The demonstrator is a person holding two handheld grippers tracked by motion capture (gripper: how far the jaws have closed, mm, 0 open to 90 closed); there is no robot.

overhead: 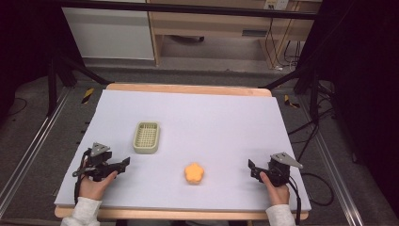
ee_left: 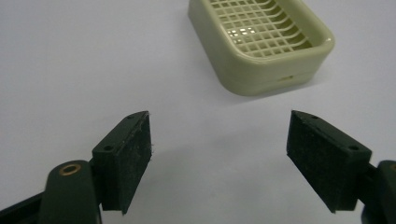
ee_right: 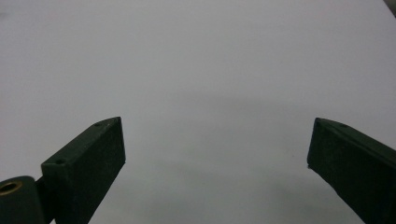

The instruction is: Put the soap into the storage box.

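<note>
My left hand-held gripper (overhead: 123, 163) sits near the desk's (overhead: 226, 117) front-left corner, jaws spread wide and holding nothing. In its own view (ee_left: 219, 156) only bare desk lies between the 2 pads, and the pale green basket (ee_left: 261, 42) sits just ahead, apart from the jaws. My right hand-held gripper (overhead: 252, 168) rests near the front-right, jaws equally wide and empty over bare desk (ee_right: 215, 172). Between the 2 grippers lies an orange flower-shaped piece (overhead: 194, 173), near the front edge, touching neither; the basket (overhead: 146, 137) stands behind and to its left.
</note>
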